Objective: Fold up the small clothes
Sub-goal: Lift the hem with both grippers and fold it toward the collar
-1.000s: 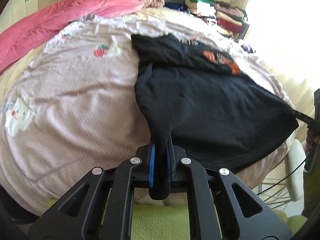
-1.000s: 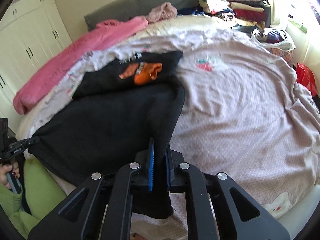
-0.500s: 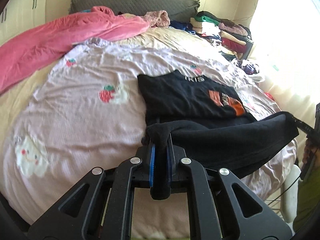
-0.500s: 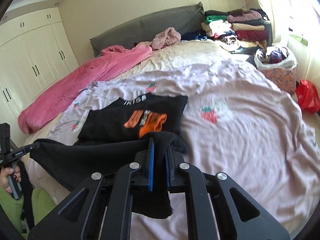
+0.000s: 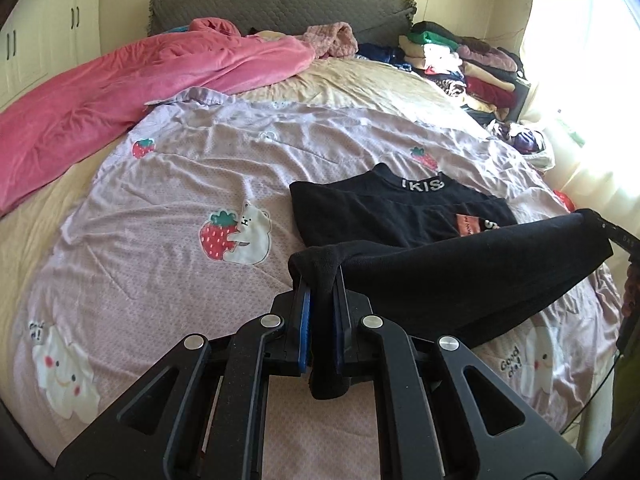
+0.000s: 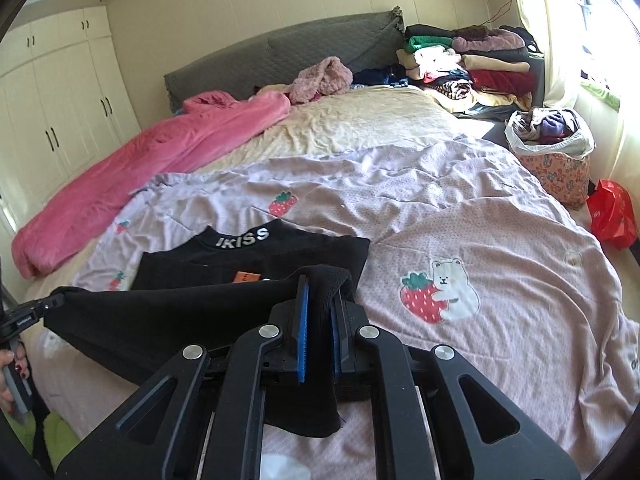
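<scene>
While each gripper [image 5: 320, 300] [image 6: 318, 304] clamps a corner, the soft black knit garment [image 5: 460, 276] stretches flat over the quilt [image 5: 160, 280].

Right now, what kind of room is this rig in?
A home bedroom, most likely: a wide bed under a pale pink strawberry-print sheet, a grey quilted headboard behind it, white built-in wardrobe doors on one wall, and stacked folded clothes by the window.

"IKISS" on black garment collar [image 6: 242, 239]
</scene>
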Motion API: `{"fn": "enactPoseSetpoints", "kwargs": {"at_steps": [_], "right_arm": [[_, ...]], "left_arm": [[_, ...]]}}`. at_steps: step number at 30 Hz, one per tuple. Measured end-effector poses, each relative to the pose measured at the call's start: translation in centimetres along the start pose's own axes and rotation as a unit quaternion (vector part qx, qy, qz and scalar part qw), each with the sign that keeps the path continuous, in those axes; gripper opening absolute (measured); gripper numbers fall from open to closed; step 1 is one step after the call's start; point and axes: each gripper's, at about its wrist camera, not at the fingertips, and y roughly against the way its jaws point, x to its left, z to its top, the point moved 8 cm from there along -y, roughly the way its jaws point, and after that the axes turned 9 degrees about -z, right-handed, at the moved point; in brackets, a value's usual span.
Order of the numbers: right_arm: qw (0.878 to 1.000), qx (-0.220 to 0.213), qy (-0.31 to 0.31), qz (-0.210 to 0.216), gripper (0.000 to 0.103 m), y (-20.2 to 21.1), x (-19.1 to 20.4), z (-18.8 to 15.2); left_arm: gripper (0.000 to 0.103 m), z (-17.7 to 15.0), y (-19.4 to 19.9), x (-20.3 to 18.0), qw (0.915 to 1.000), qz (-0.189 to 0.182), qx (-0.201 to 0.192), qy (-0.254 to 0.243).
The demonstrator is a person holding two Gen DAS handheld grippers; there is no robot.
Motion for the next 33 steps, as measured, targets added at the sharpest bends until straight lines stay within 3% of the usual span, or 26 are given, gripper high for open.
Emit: {"fn": "enactPoseSetpoints", "kwargs": {"at_steps": [11, 17, 22, 28, 33], "right_arm": [[0.999, 0.038, 0.002, -0.026, 0.008, -4.6, -0.4, -1.6], [0.997, 0.057, 0.005, -0.043, 0.011, -5.9, -0.2, -2.6], [0.997, 0.062, 0.009, -0.043, 0.036, -6.0, 0.6, -2.9], [0.997, 0.058, 0.006, -0.051, 0.050, -5.1, 0.6, -2.9], [0.997, 0.053, 0.020, -0.059, 0.053, -3.7, 0.6, -3.0]], "left_arm": [[0.004, -0.6, -3.9, 0.8, 0.9995, 0.023, 0.014, -0.015], [0.011, -1.3, -5.0, 0.7, 0.9994, 0.027, 0.019, -0.012], [0.028, -1.5, -4.7, 0.3, 0.9996, 0.017, 0.017, -0.014], [0.039, -1.8, -3.7, 0.2, 0.9999, 0.004, 0.012, -0.008], [0.045, -2.1, -2.4, 0.4, 1.0000, -0.004, 0.003, 0.000]]}}
